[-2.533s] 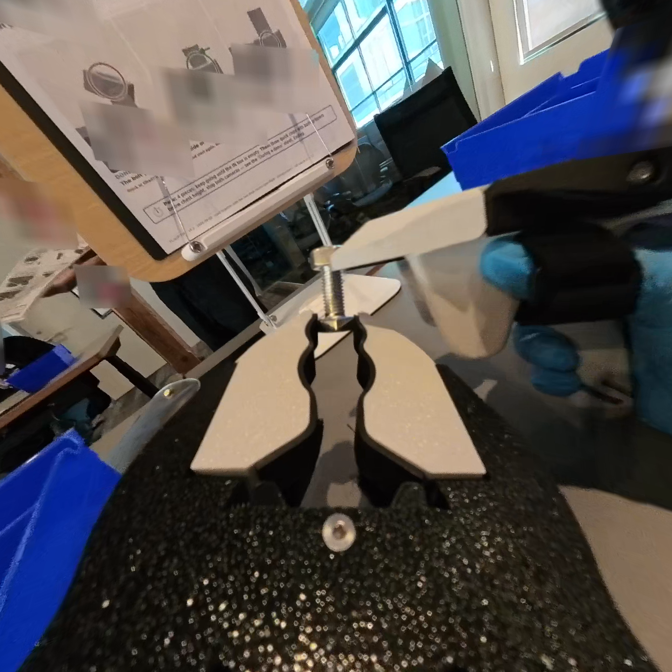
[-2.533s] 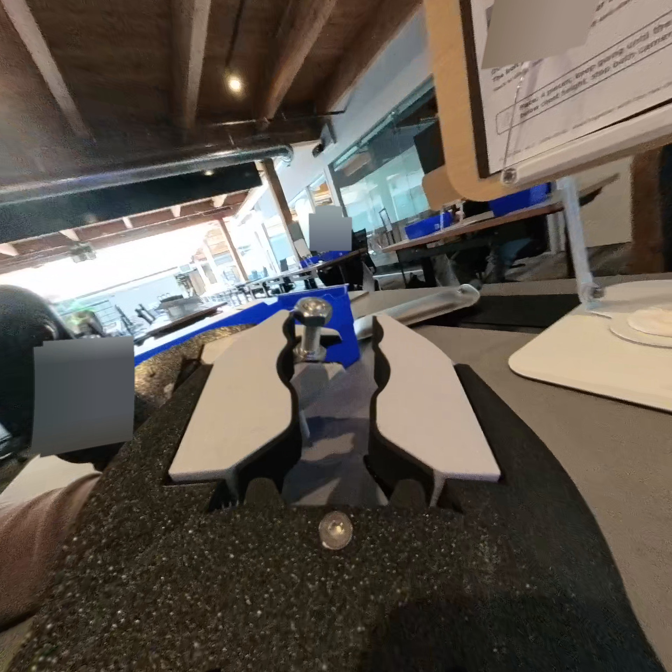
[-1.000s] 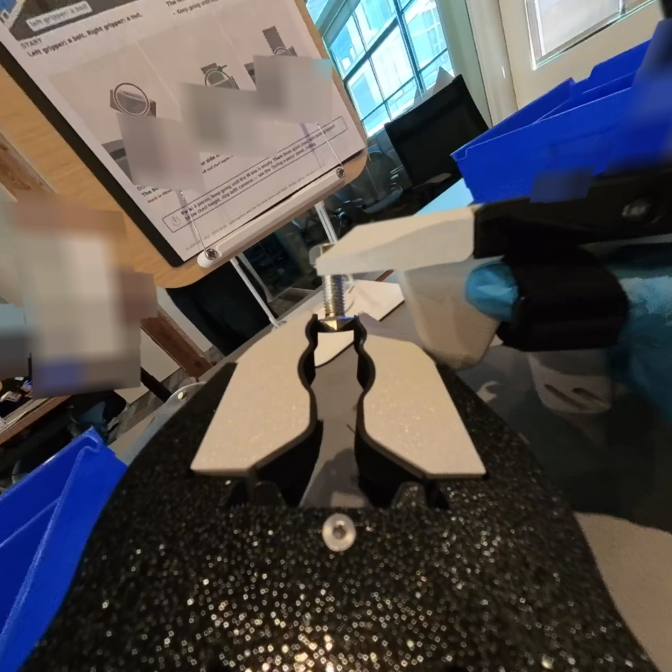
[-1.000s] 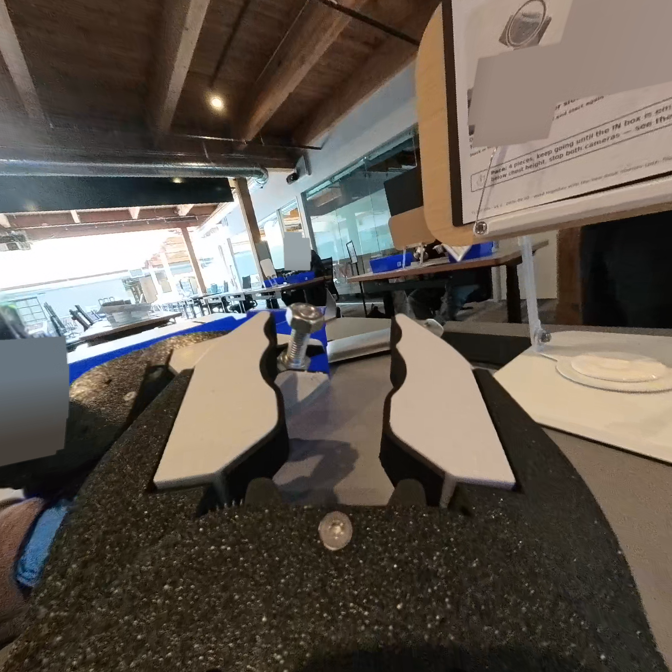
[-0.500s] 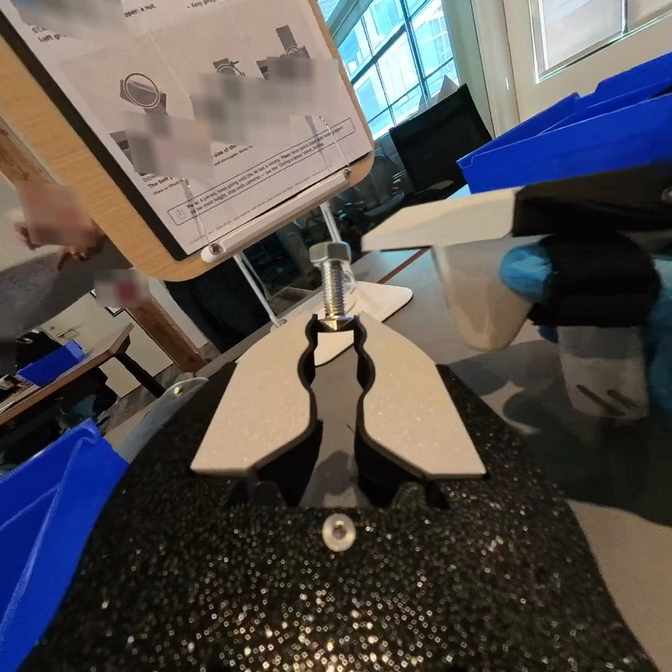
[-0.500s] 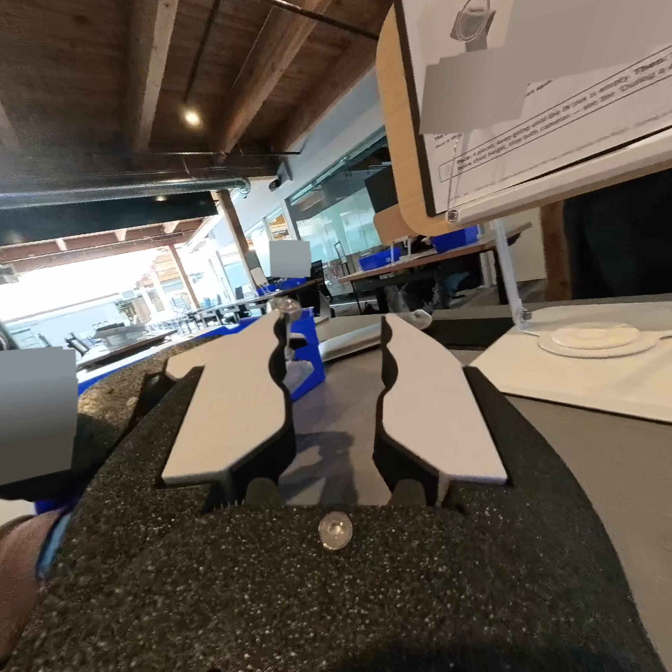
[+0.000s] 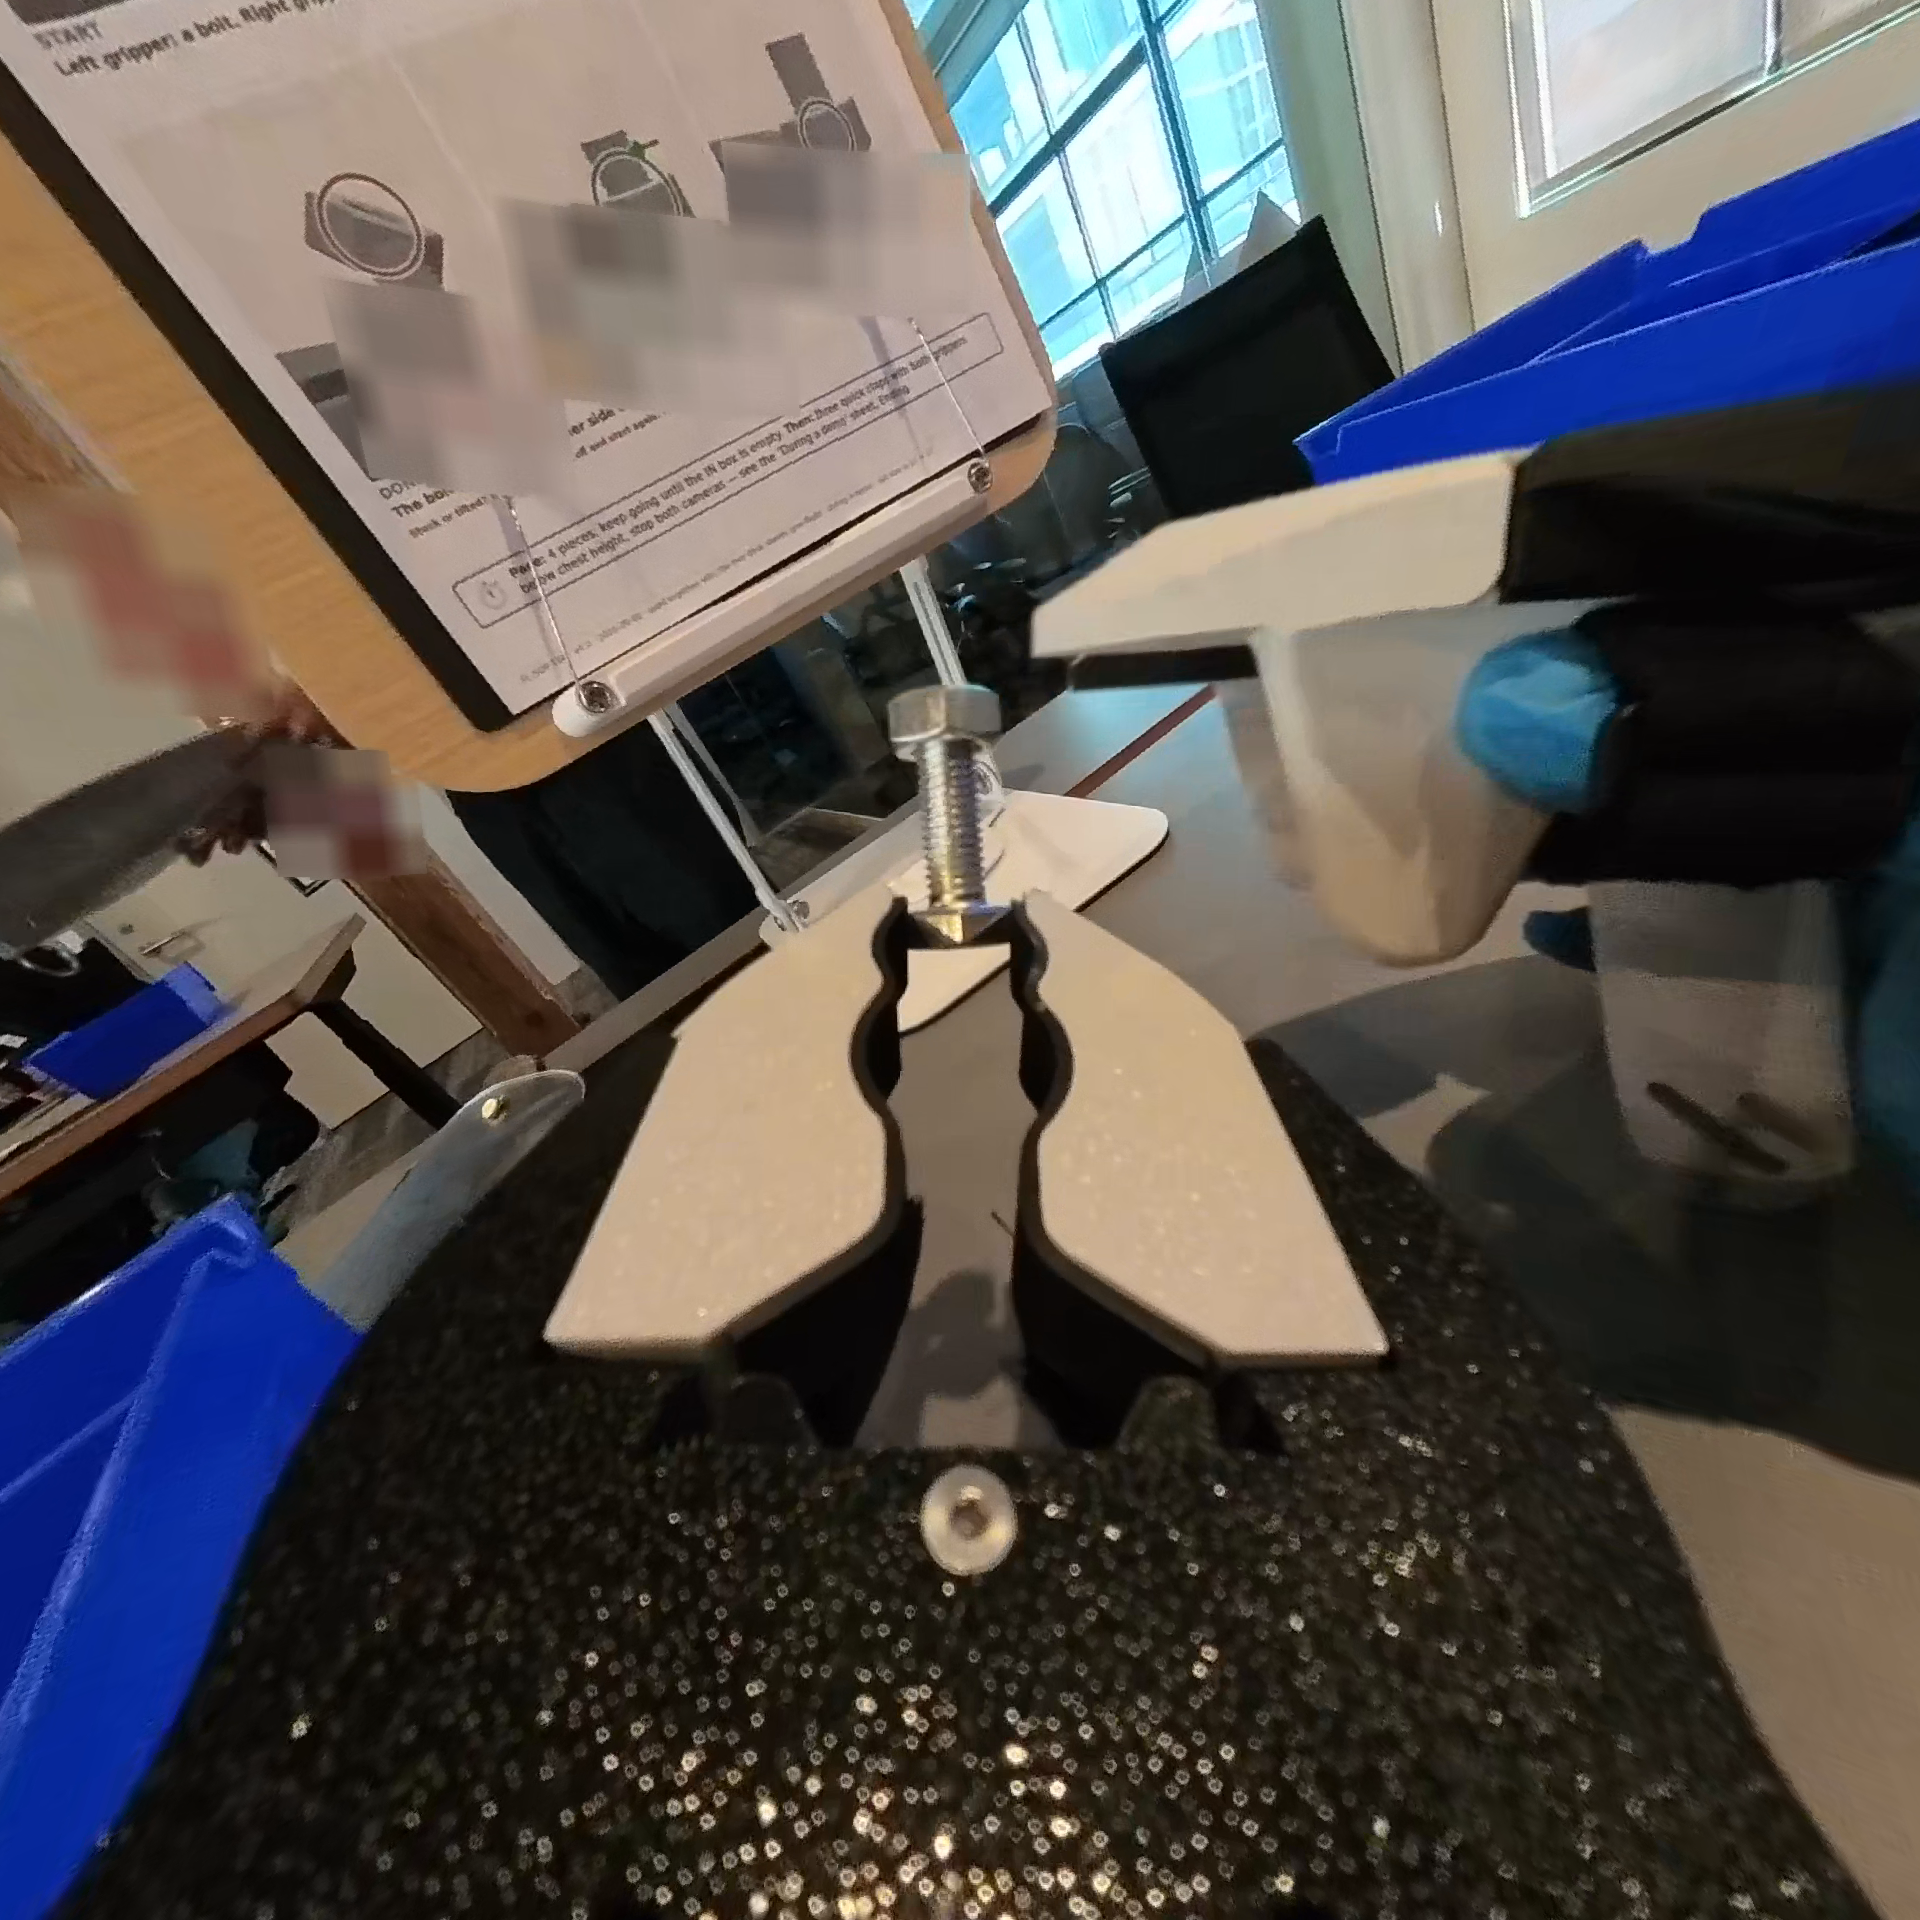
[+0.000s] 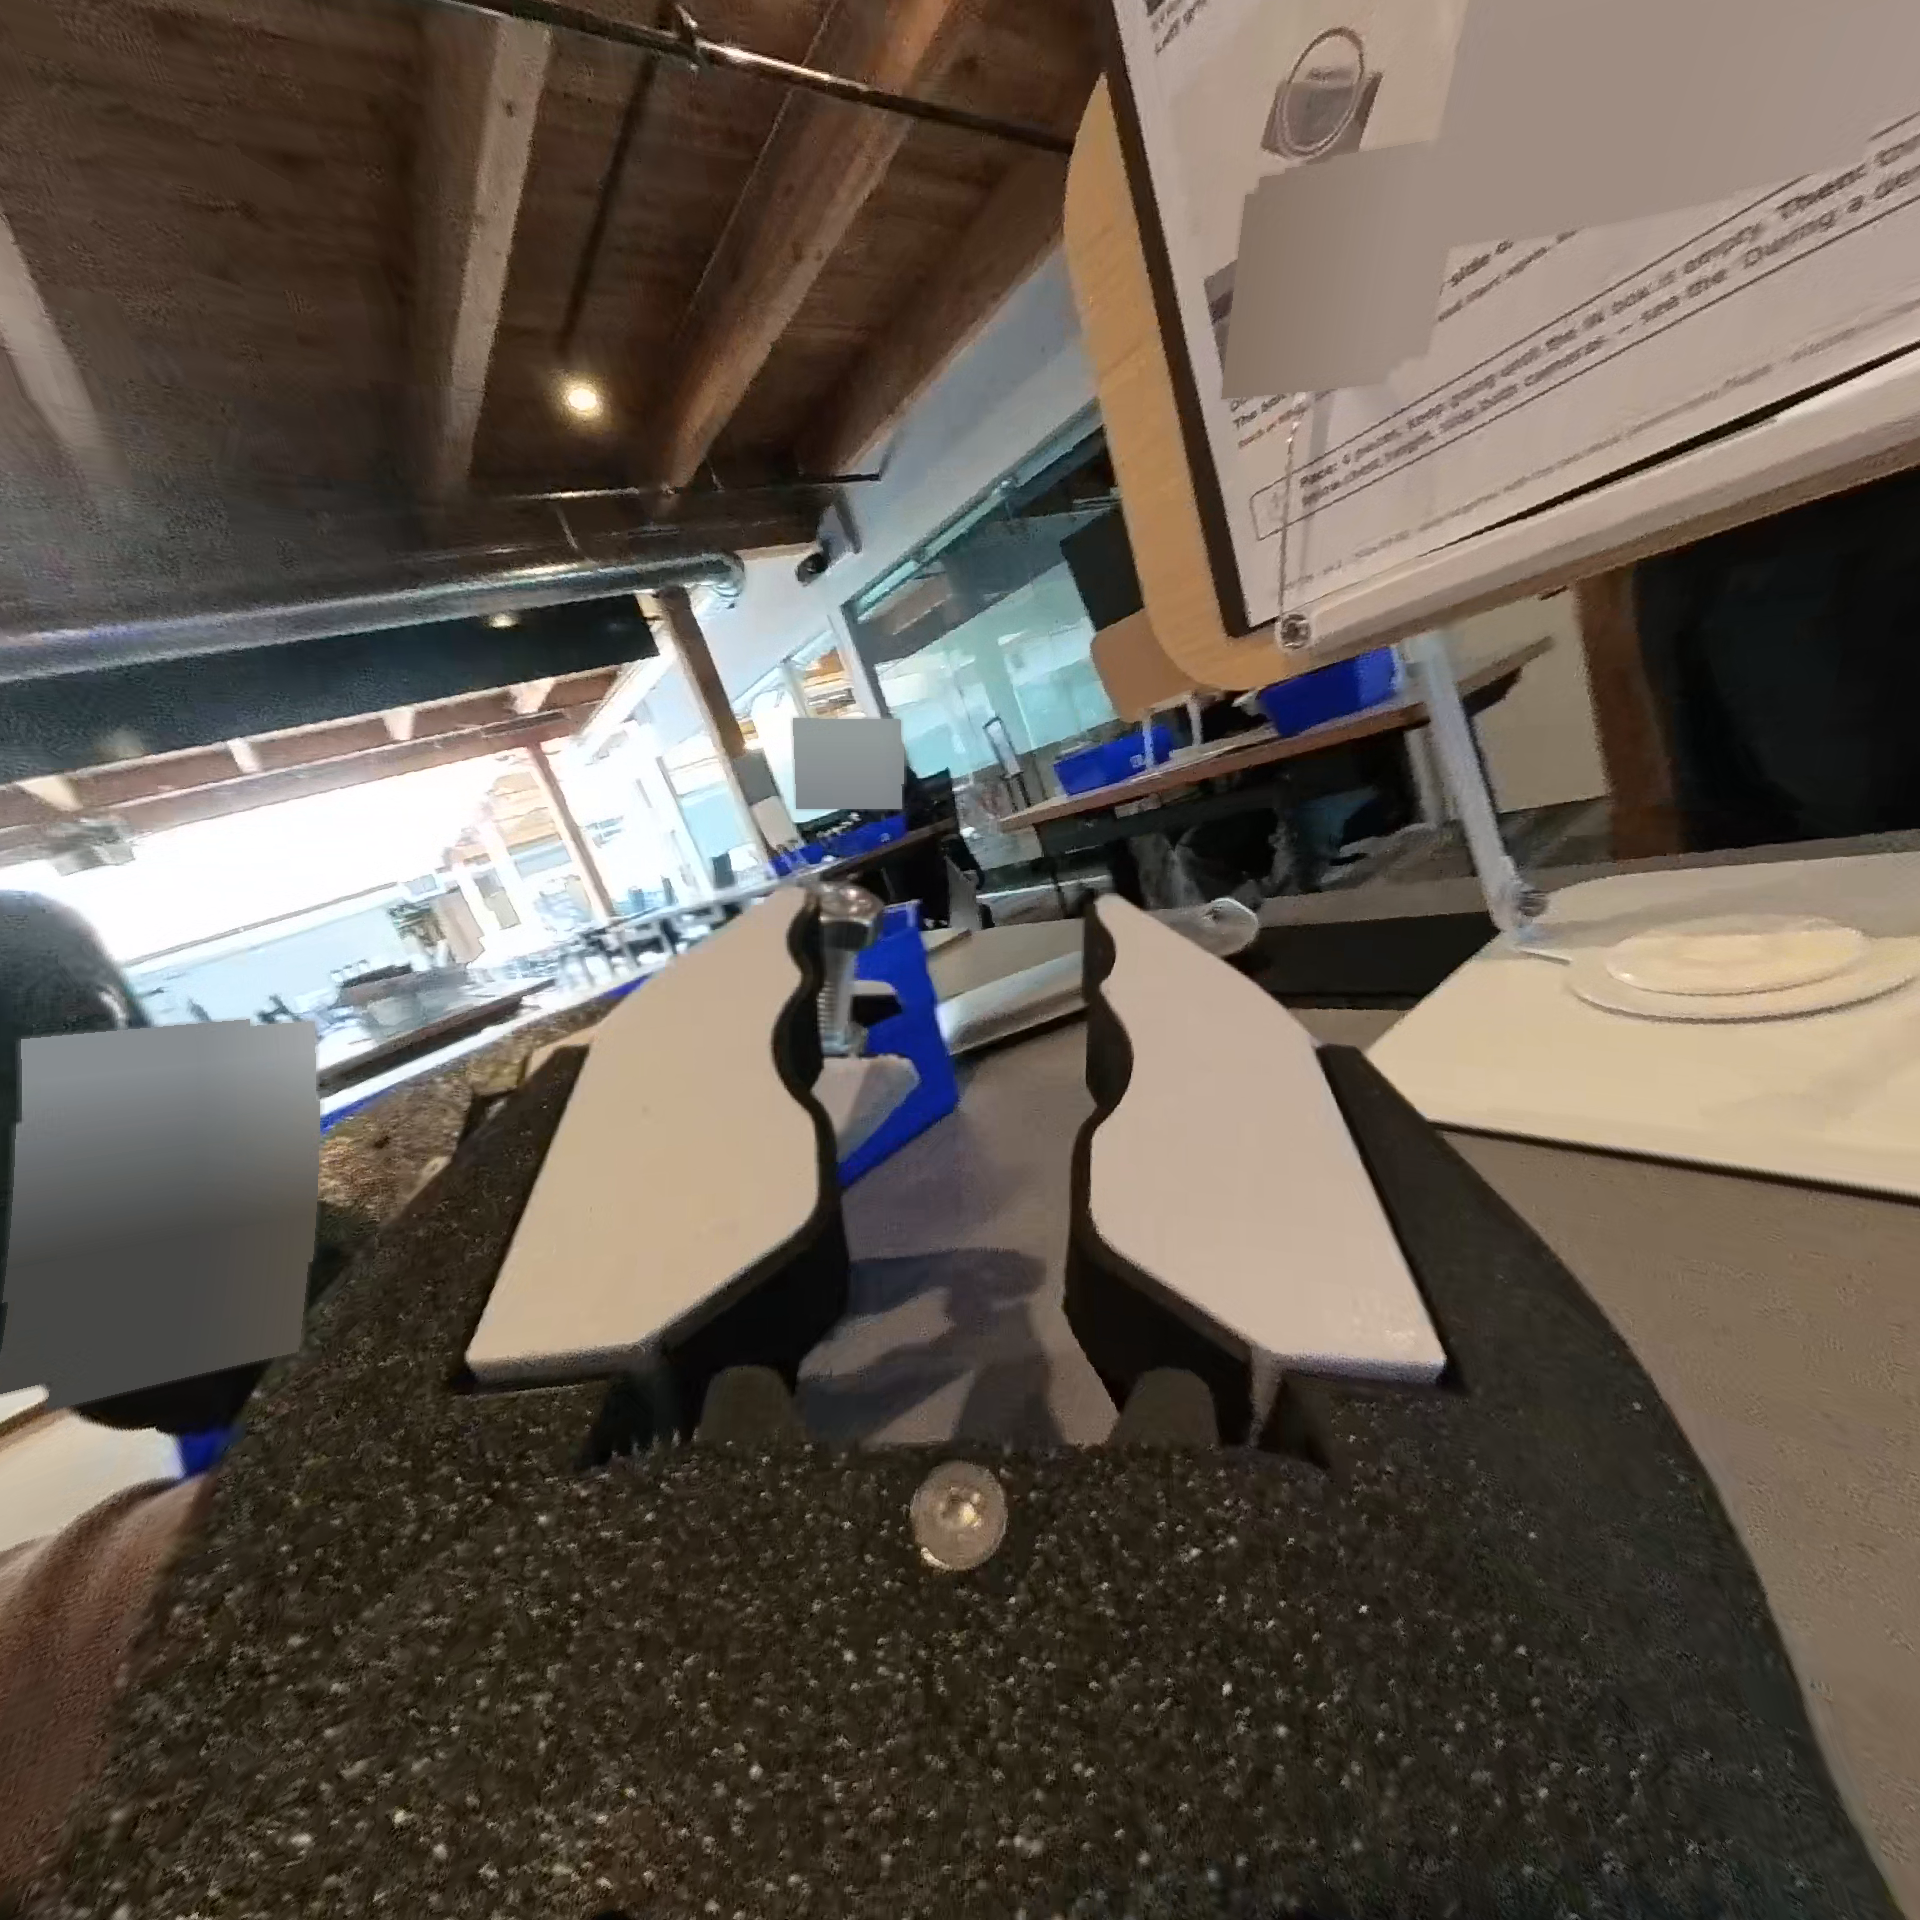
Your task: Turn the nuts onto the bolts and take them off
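My left gripper (image 7: 954, 920) is shut on the hex head of a silver bolt (image 7: 948, 821), which stands upright from its tips. A hex nut (image 7: 943, 717) sits at the top of the bolt's thread. My right gripper (image 7: 1164, 727) hangs to the right of the nut and slightly above it, open and apart from it, held by a blue-gloved hand (image 7: 1538, 717). In the right wrist view the right gripper (image 8: 945, 935) is open and empty. The bolt (image 8: 844, 987) with the nut (image 8: 850, 914) shows just past its left fingertip (image 8: 769, 956).
An instruction board (image 7: 623, 364) on a white stand with a flat base (image 7: 1081, 842) stands behind the bolt; the base also shows in the right wrist view (image 8: 1662, 1049). Blue bins sit at the left (image 7: 135, 1455) and right (image 7: 1662, 343). A metal blade (image 7: 468, 1143) lies beside the left bin. The left gripper's tips are roughly 5 cm from the right gripper's.
The right gripper, earlier closed around the nut on the bolt, has opened and drawn away to the right. The left gripper still holds the bolt upright.
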Action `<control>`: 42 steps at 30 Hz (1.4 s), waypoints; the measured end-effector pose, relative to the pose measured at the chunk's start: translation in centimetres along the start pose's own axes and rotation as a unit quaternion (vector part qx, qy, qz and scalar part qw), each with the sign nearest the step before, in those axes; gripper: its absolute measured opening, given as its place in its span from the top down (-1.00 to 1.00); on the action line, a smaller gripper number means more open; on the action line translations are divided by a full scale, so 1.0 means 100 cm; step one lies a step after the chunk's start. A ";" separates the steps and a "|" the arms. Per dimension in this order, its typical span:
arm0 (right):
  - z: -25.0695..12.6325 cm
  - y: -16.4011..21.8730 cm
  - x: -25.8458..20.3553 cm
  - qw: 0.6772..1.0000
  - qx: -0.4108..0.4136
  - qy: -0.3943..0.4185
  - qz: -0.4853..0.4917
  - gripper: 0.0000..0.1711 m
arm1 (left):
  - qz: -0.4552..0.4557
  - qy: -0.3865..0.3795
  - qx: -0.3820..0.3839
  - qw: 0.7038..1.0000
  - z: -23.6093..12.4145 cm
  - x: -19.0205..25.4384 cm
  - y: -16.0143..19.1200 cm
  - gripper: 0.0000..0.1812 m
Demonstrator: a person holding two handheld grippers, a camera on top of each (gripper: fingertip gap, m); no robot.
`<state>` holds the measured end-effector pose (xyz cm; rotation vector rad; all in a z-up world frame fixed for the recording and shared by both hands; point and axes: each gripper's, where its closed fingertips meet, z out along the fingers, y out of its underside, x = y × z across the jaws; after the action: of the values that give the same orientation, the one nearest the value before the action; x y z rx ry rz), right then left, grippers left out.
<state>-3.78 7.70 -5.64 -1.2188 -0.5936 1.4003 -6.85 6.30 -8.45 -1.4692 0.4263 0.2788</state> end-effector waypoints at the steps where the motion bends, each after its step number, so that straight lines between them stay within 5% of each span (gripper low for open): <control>1: 0.003 0.001 -0.004 1.000 -0.003 -0.014 0.007 0.44 | 0.002 0.002 0.000 1.000 0.000 0.001 0.000 0.80; 42: 0.006 0.007 -0.004 1.000 -0.010 -0.015 0.025 0.49 | 0.027 0.005 -0.001 1.000 0.001 0.006 -0.001 0.80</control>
<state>-4.70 7.38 -5.90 -1.2377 -0.6019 1.4598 -6.30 6.35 -8.60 -1.4635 0.4742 0.3145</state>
